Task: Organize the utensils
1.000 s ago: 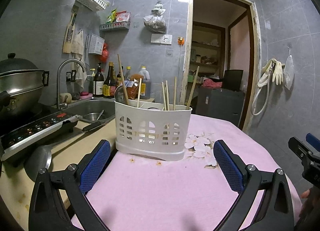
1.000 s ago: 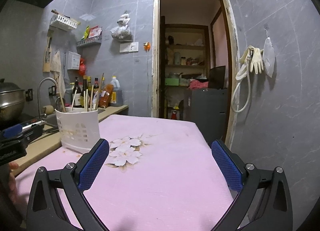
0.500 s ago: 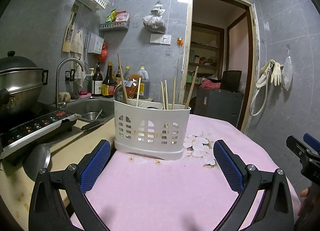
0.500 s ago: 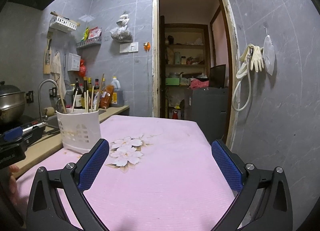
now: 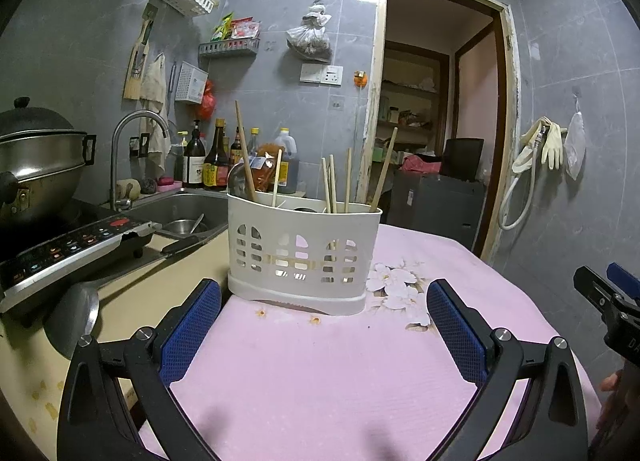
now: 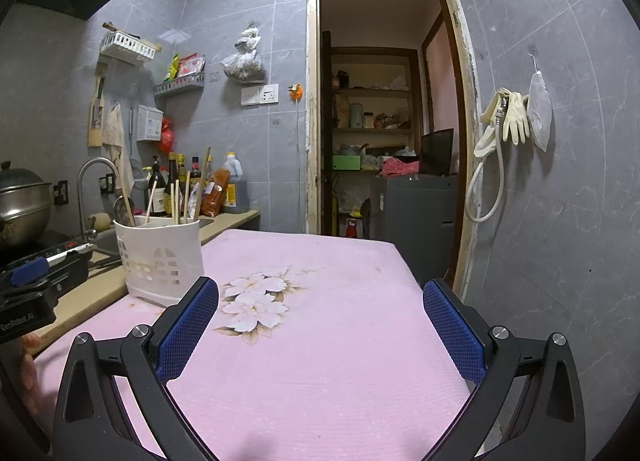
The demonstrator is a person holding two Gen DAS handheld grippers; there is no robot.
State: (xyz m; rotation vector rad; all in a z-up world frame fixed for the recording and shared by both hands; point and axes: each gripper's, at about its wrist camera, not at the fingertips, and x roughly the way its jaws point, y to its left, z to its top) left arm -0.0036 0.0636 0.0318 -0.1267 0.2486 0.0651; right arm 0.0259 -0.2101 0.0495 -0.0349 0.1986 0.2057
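We see the white utensil holder (image 5: 304, 257) standing upright on the pink tablecloth (image 5: 320, 373), near its edge by the sink (image 5: 180, 209), with chopsticks (image 5: 348, 181) inside. Our left gripper (image 5: 320, 325) faces it, jaws wide and empty. Our right gripper (image 6: 320, 325) is also spread wide and empty, over the cloth.

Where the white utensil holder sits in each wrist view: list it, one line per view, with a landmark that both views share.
Left wrist view: the white utensil holder stands at centre frame on the pink tablecloth, straight ahead of the open left tool.
Right wrist view: the holder sits at the left, beyond the open right tool's left finger.
Shared landmark: the white flower print beside the holder.
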